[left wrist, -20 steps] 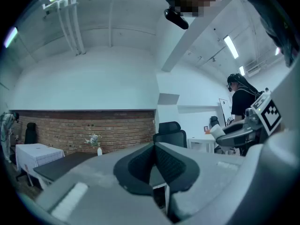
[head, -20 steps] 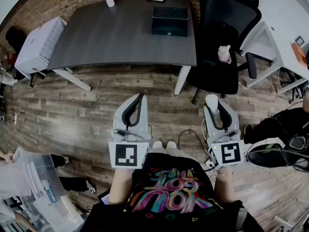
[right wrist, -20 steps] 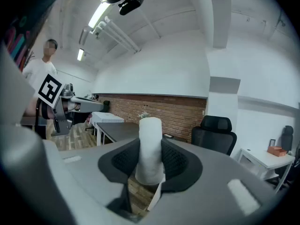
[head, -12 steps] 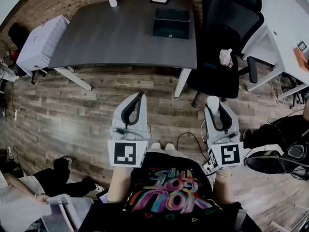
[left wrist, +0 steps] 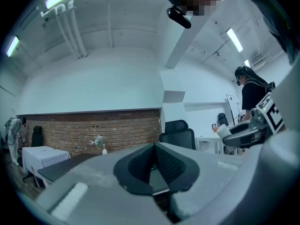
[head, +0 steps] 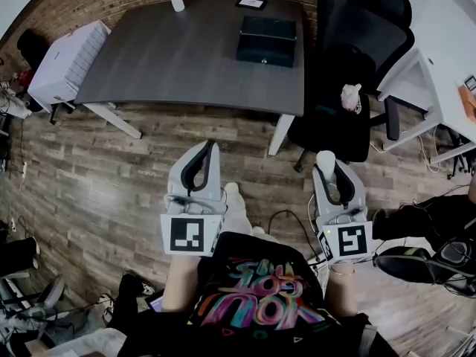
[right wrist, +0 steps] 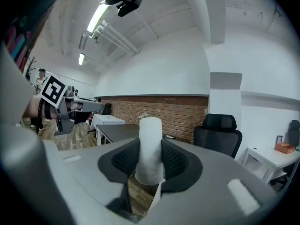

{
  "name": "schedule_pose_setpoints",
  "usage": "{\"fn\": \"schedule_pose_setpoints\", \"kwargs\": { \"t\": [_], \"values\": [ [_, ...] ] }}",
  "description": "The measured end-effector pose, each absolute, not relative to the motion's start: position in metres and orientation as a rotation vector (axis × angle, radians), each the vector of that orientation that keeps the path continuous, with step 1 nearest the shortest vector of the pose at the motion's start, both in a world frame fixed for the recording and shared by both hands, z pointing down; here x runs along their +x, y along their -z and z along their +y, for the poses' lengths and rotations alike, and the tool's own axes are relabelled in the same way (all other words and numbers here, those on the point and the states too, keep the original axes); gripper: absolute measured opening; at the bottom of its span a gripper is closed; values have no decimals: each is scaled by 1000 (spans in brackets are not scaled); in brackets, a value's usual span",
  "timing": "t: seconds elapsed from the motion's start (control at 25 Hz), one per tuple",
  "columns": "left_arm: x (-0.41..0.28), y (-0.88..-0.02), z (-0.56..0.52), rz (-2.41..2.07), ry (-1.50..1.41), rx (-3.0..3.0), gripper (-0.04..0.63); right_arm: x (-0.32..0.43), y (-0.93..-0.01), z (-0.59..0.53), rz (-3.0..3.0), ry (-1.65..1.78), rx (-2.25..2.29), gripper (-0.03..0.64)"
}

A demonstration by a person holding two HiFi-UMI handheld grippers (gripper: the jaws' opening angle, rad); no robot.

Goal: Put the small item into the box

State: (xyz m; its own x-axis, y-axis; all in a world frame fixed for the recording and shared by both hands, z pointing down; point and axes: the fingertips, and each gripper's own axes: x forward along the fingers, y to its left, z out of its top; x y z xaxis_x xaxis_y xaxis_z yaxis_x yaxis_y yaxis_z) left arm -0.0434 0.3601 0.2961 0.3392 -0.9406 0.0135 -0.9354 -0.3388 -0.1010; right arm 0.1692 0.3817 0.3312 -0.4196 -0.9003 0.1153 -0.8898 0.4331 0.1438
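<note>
The box [head: 268, 39] sat on the table [head: 171, 65], near its back right corner. A little bottle [head: 177, 3] stood at the table's back edge, left of the box. A chair [head: 349, 65] stood just right of the table. The left claw [head: 210, 151] and right claw [head: 328, 168] were side by side over the floor [head: 104, 169], in front of the table and well apart from it. The small item [head: 325, 158] sat between the right claw's jaws.

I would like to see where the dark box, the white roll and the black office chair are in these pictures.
dark box [head: 266, 39], head view, middle of its top
white roll [right wrist: 150, 146], right gripper view, middle of its side
black office chair [head: 361, 39], head view, its backrest
</note>
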Motion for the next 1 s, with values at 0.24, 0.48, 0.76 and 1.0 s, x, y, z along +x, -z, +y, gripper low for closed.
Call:
{"fn": "schedule_pose_setpoints", "kwargs": {
  "t": [0.24, 0.48, 0.76, 1.0],
  "values": [
    [-57, -301, 313, 1758, 103, -2493, 2, 163, -338, 333, -2494, 89, 1596, 137],
    [-78, -301, 241, 1747, 100, -2522, 2, 144, -336, 268, -2466, 77, 1611, 137],
    [-94, -301, 162, 1699, 107, -2571, 2, 126, -334, 199, -2413, 67, 1643, 137],
    [-104, -307, 109, 1663, 124, -2615, 2, 119, -340, 153, -2363, 29, 1681, 137]
  ]
}}
